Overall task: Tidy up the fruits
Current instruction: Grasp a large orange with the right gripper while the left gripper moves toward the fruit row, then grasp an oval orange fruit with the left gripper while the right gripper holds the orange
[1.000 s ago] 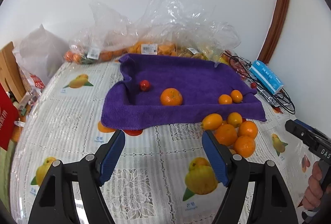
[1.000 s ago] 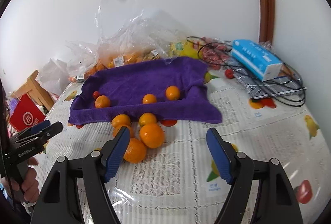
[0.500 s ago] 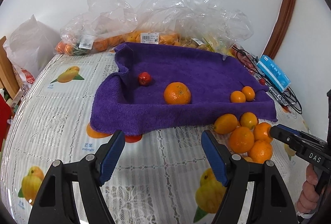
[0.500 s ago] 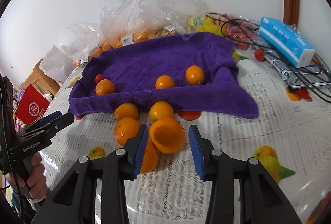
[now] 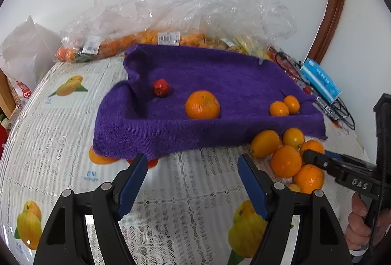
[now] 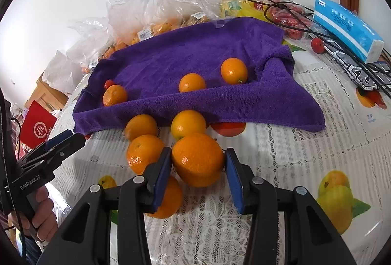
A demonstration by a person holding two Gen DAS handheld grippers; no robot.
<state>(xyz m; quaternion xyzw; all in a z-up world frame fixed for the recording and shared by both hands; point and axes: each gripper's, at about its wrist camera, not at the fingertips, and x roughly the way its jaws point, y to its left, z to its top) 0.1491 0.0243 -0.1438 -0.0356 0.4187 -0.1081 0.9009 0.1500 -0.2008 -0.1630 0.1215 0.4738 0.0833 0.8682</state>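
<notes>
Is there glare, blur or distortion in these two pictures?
Left wrist view: strong fisheye bending, so the table curves; dark corners; glare on the plastic bags; the picture is sharp. Right wrist view: same bending; bright spots on the orange between the right claw's pads; a soft shadow lies beneath the fruit.

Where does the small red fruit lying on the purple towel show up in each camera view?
Left wrist view: the small round red fruit sits upper left of centre on the purple towel, left of the big orange.
Right wrist view: the small round red fruit peeks out at the towel's left end, half hidden behind that orange.
Shared landmark: the blue tissue pack at the right.
</notes>
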